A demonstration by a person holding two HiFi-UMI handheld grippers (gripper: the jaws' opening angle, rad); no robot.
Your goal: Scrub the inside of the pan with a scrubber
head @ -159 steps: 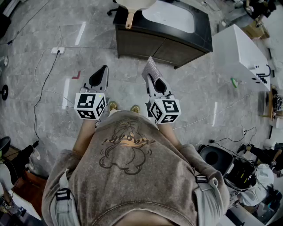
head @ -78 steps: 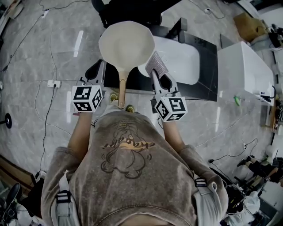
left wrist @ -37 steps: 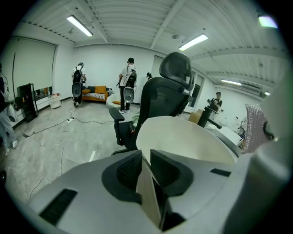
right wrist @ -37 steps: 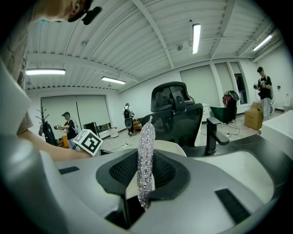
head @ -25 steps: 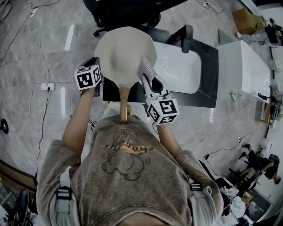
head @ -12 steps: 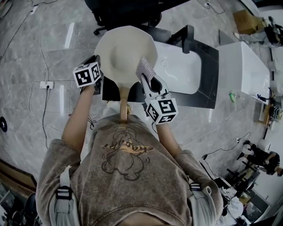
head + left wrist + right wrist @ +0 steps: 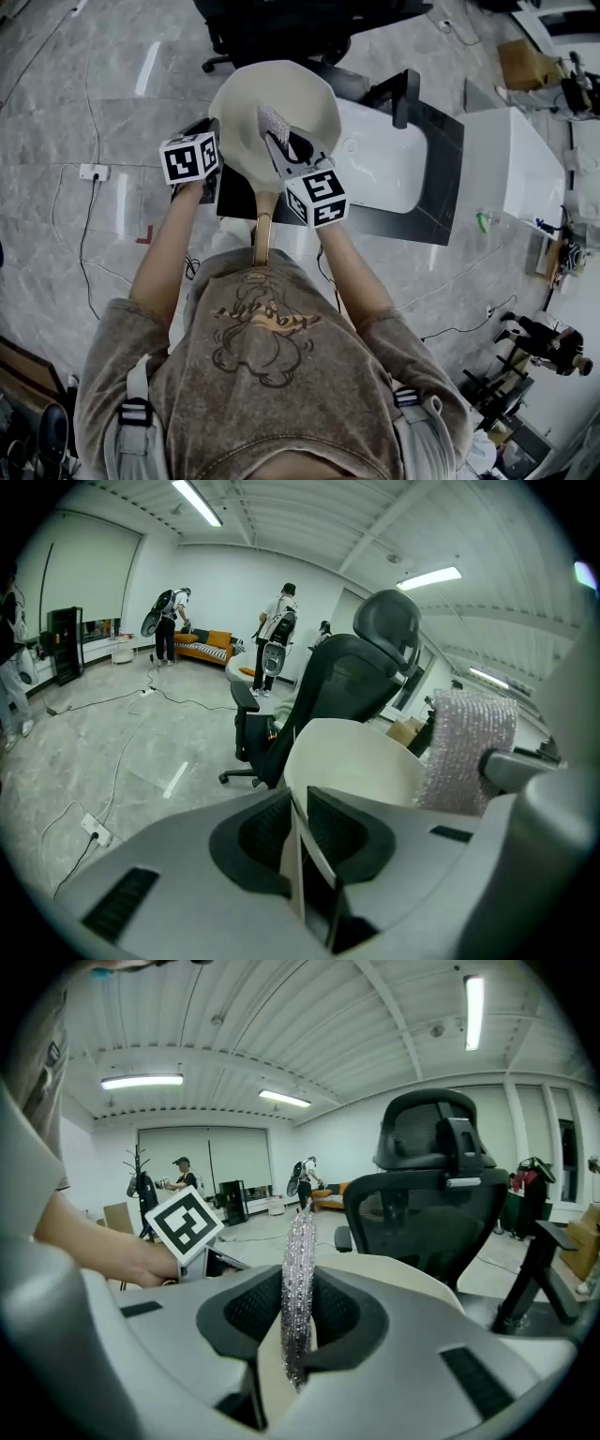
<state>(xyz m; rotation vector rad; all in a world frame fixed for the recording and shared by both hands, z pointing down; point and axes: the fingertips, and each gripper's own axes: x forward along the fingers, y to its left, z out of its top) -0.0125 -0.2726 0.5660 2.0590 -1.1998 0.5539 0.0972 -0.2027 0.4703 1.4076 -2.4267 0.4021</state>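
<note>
While the left hand-held gripper (image 7: 214,131) clamps the pan (image 7: 236,111) rim, the right hand-held gripper (image 7: 279,146), clamped on the scrubber (image 7: 273,122), hangs over its inside; pressing down and rubbing likely comes next.

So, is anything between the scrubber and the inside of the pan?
Nothing visible. The scrubber, held in the right gripper, sits over the open bowl of the pan. The left gripper clamps the rim on the head view's left, clear of that path.

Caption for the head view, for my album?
Left gripper clamps the cream pan by its rim; right gripper holds the scrubber over it.
</note>
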